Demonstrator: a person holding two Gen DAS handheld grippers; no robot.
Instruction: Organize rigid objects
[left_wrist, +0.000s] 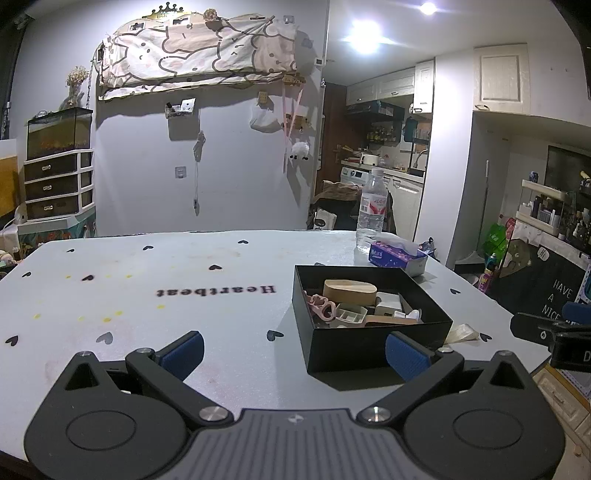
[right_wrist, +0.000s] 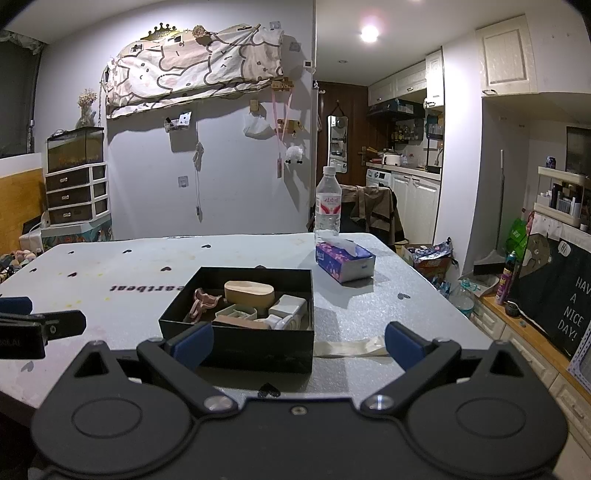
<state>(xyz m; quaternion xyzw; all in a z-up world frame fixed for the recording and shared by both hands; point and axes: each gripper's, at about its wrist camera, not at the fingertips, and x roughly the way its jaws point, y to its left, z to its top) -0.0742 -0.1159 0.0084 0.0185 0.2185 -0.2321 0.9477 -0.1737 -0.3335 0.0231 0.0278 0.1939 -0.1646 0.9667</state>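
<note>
A black open box (left_wrist: 347, 347) (right_wrist: 240, 347) sits on the grey table near its front right. It holds several small items: a tan oval wooden box (left_wrist: 349, 291) (right_wrist: 249, 291), a pink piece (left_wrist: 321, 306) (right_wrist: 203, 299), a beige divided tray (left_wrist: 349, 314) (right_wrist: 236, 314) and white pieces (left_wrist: 388, 302) (right_wrist: 288, 304). My left gripper (left_wrist: 295, 354) is open and empty, low over the table, left of the box front. My right gripper (right_wrist: 299, 347) is open and empty, just in front of the box. Each gripper shows at the edge of the other's view.
A water bottle (left_wrist: 372, 208) (right_wrist: 328, 201) and a purple tissue box (left_wrist: 397, 256) (right_wrist: 345, 262) stand at the table's far right. A flat pale ribbon (right_wrist: 351, 349) lies right of the black box. The table edge (right_wrist: 454, 306) drops off at the right.
</note>
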